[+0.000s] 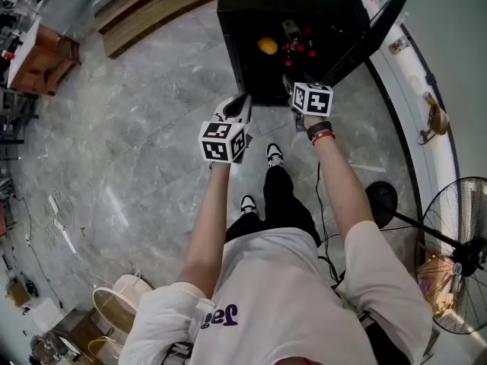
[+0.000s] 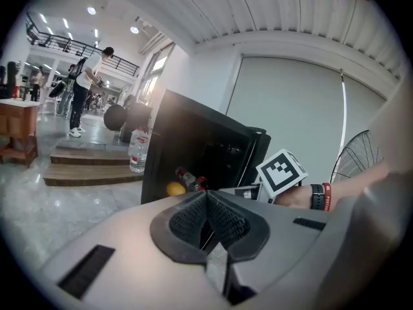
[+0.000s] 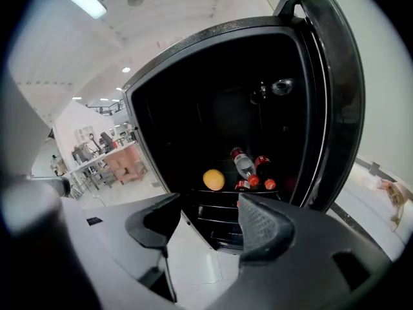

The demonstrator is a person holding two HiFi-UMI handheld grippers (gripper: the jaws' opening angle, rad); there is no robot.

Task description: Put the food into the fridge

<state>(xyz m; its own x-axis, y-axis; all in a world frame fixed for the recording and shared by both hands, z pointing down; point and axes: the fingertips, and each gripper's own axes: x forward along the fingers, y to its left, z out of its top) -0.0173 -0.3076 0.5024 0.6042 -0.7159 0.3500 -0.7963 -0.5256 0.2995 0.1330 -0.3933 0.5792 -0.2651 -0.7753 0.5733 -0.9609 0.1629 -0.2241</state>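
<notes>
Fridge [image 1: 245, 14] top & fan [image 1: 461, 258] edge – off-frame, head view

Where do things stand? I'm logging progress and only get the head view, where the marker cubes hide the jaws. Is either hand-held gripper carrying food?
Observer: No. The right hand-held gripper has its jaws apart, with nothing between them.
Operator: And the left one?
Observer: The left hand-held gripper has its jaws together, and they are empty too.
Operator: I see red dots in the fridge. What are they?
Observer: They are the caps of bottles lying down on a shelf of the fridge. A round yellow-orange fruit sits a little apart from them.
</notes>
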